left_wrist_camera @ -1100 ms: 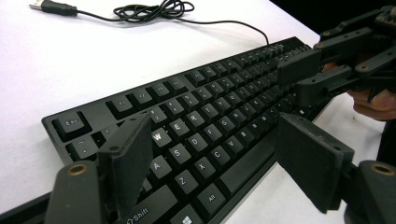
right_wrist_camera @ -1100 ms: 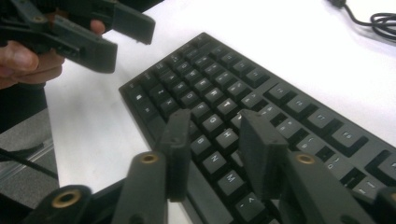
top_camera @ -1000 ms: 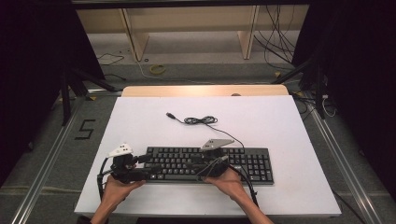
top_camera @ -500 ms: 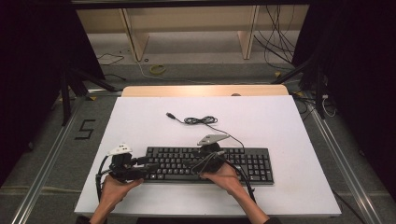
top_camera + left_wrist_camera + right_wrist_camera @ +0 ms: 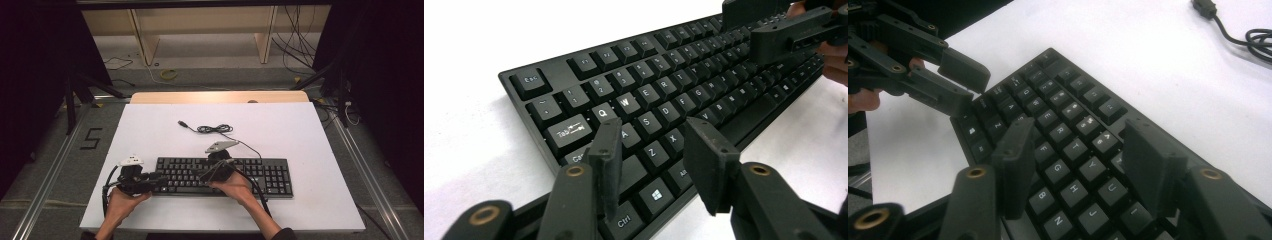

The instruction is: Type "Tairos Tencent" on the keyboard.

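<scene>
A black keyboard [image 5: 250, 175] lies flat near the front edge of the white table [image 5: 300, 130]. My left gripper [image 5: 159, 179] hovers at the keyboard's left end. Its jaws [image 5: 651, 132] stand apart above the A, S and Z keys with nothing between them, and they have just been closing. My right gripper [image 5: 202, 176] is over the middle keys and points left. Its jaws [image 5: 1080, 132] are apart above the T, Y, G and H keys, grip nothing, and have just closed a little. Each gripper view also shows the other gripper [image 5: 774, 35] [image 5: 963, 82].
The keyboard's black cable [image 5: 212, 129] lies coiled behind it, its USB plug [image 5: 182, 123] loose on the table. A wooden board [image 5: 220, 97] borders the table's far edge. Dark stands and floor cables surround the table.
My right gripper has slid left along the keyboard toward the left gripper. The left hand has kept its place at the keyboard's left end.
</scene>
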Motion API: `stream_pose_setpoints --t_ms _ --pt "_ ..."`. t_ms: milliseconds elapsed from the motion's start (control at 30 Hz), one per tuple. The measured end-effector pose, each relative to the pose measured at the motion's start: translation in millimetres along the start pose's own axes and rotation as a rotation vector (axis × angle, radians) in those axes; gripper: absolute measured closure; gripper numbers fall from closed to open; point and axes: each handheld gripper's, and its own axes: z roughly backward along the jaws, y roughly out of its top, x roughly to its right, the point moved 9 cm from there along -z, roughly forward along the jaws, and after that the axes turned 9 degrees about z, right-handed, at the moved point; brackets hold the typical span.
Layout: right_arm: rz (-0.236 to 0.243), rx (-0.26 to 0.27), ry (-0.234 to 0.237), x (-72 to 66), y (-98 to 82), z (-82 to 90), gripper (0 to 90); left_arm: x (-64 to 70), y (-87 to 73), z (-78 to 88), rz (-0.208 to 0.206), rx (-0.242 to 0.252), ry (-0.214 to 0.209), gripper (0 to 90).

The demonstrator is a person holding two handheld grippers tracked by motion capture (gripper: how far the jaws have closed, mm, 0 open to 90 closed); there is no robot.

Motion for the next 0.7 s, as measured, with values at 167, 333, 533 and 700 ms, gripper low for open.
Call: stream_pose_setpoints --t_ms 167,333,533,700 --pt "0.007 -0.002 0.002 -0.4 2.4 -3.1 52.6 -0.4 -1.7 -0.2 -0.009 -0.014 0.001 65.0" --pt "0.014 -0.012 0.005 -1.8 3.9 -6.9 60.5 -1.6 -3.9 -0.8 -0.024 -0.032 0.007 73.3" --pt "0.024 -0.023 0.017 -3.0 6.8 -12.8 71.2 -3.2 -5.3 -0.2 -0.038 -0.046 0.015 82.1" --pt "0.031 -0.037 0.018 -3.8 7.1 -17.2 81.5 -4.4 -7.0 -0.3 -0.045 -0.057 0.027 87.6"
